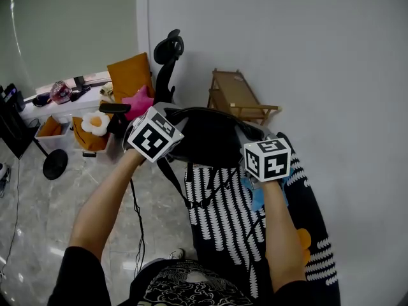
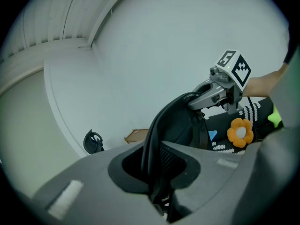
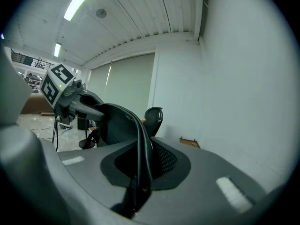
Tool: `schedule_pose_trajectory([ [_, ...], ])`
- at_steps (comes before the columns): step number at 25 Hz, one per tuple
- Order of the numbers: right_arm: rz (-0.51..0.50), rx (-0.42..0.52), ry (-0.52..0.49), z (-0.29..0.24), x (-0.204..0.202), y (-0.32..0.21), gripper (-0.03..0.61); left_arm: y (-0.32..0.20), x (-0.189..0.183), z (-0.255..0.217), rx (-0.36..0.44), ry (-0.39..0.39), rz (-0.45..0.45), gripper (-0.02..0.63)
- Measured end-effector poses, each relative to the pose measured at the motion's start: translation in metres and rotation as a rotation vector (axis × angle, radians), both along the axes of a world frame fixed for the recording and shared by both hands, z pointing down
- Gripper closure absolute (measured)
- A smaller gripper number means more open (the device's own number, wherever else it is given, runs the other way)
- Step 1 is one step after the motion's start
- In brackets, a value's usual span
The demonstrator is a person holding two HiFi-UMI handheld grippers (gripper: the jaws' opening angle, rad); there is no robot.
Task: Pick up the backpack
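Fingers (image 2: 70,191) of left gripper (image 2: 159,177), right gripper (image 3: 140,177) clamp backpack (image 1: 210,139) – marble floor (image 1: 38,222), white wall (image 1: 306,43), office chair (image 1: 167,48) behind.

The backpack (image 1: 213,139) is black. The cloth (image 1: 223,215) is black with rows of white dashes and carries an orange, white-centred flower (image 2: 240,131). 1 cushion (image 1: 129,75) is orange, the star-shaped cushion (image 1: 139,102) pink.

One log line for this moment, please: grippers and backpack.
left gripper: shut on backpack | right gripper: shut on backpack | backpack: held up between both, straps hanging | stage: lift
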State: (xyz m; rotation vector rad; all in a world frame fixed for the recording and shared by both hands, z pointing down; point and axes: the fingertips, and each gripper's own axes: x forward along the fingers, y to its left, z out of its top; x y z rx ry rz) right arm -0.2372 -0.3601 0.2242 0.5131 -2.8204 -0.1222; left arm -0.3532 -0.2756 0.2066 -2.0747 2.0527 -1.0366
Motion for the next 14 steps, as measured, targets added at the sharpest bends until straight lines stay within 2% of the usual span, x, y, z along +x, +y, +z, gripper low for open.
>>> schedule_pose_trajectory([
  [14, 0.004, -0.002, 0.001, 0.0064, 0.0104, 0.0005, 0.523, 0.0004, 0.0106, 0.0067, -0.012, -0.004, 0.007, 0.557],
])
